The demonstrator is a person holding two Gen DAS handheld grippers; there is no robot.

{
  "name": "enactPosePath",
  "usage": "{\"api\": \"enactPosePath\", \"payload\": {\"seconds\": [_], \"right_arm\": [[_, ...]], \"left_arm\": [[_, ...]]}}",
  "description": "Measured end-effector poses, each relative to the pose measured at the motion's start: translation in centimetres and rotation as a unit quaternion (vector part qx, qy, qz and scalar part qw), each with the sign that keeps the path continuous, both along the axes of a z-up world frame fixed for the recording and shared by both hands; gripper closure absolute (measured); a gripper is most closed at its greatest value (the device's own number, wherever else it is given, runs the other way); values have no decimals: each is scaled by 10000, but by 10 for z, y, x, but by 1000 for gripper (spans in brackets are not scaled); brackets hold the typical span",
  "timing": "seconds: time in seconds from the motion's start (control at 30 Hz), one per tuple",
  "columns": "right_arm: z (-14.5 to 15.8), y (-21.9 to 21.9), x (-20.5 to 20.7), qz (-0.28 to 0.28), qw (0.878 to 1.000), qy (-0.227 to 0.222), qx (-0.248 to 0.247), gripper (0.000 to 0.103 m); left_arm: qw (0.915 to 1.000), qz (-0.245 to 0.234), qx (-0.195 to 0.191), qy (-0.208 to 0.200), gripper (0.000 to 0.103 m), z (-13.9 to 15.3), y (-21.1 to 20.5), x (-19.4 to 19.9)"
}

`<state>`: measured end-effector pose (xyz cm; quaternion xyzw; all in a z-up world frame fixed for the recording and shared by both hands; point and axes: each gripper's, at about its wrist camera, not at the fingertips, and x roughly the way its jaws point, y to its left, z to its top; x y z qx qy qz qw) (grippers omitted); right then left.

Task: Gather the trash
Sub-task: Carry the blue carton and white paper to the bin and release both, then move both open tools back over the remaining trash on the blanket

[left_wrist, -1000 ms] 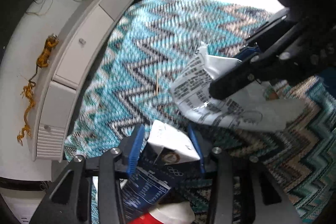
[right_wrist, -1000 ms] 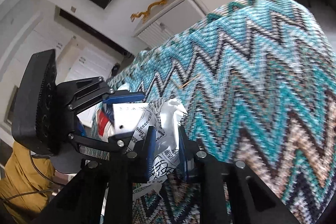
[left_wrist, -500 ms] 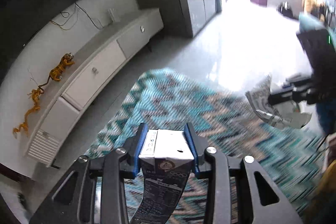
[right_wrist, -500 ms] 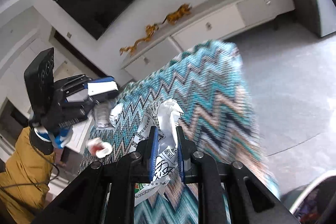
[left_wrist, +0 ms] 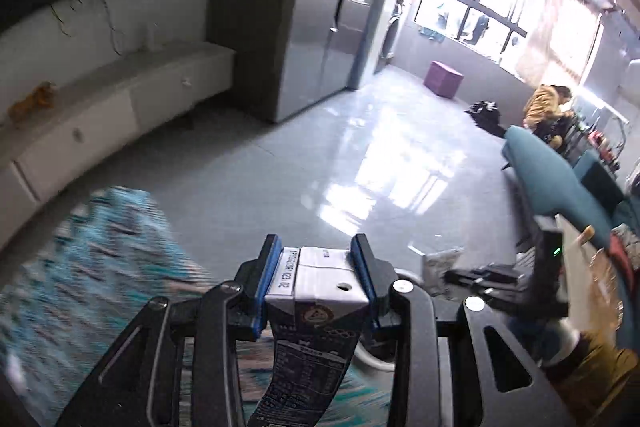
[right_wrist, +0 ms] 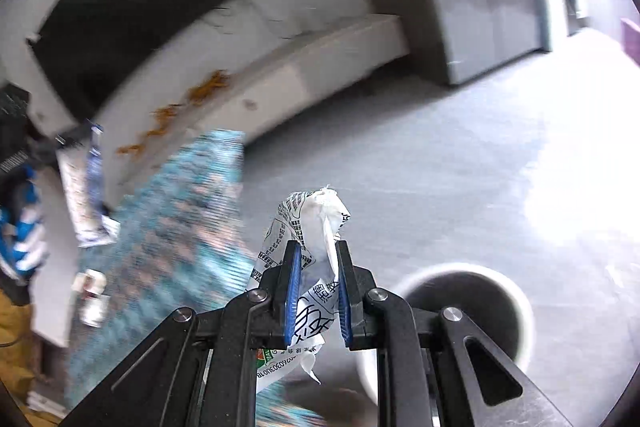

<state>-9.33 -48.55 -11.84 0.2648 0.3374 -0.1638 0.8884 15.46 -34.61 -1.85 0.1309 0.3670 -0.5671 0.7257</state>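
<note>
The left tongs point(left_wrist: 316, 259) are closed partway on a small drink carton point(left_wrist: 310, 331), their blue pads pressed against its two sides. The carton has a white folded top with a punched straw hole and a dark blue body printed with a round emblem and a table of small text. A date code along the top edge cannot be read with confidence, and the carton's lower end is cut off by the frame.

The right tongs point(right_wrist: 316, 283) are nearly shut on a crumpled white plastic wrapper point(right_wrist: 308, 251). It bunches up above the pads and hangs down below them, printed with black characters, blocks of fine text, a red and green mark and a partly hidden row of digits.

Near right in the right wrist view, a round white-rimmed bin point(right_wrist: 472, 307) stands on the grey floor point(right_wrist: 420, 155), partly hidden by the tongs. The blue zigzag rug point(right_wrist: 160, 247) at left is blurred. On it lies a small red-and-white piece of litter point(right_wrist: 91, 287), too smeared to identify.
</note>
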Motion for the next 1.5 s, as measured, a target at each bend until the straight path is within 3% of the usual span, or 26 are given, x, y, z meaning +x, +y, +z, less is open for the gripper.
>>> {"api": "enactPosePath", "payload": {"seconds": [0.23,0.43,0.5,0.6,0.7,0.93,1.03,1.17,1.5], "right_arm": [[-52,-40,-41,-539,9976,381,225,87],[-93,-57,-65,-775,9937,586,552,85],[-103,-62,-72,-832,9924,659,620,84],[-111,-63,-77,-930,9910,721,643,70],[-113,-65,-84,-973,9904,715,676,70],[-97,-59,-94,-1045,9913,566,557,70],[-75,-47,-92,-960,9936,468,356,70],[-45,-26,-79,-757,9966,325,45,67],[37,57,-24,256,9974,-168,-649,65]], "left_arm": [[9958,-380,308,777,69,-65,-95,-80],[9925,-348,771,885,68,-118,-148,-122],[9899,-324,890,1055,66,-132,-158,-128],[9880,-273,996,1148,59,-144,-166,-134],[9880,-254,1000,1148,56,-143,-162,-137],[9952,-124,656,712,54,-104,-119,-134],[9976,8,423,540,45,-79,-95,-132],[9989,225,135,380,42,-49,-54,-124],[9931,1082,-444,-126,37,3,101,-81]]}}
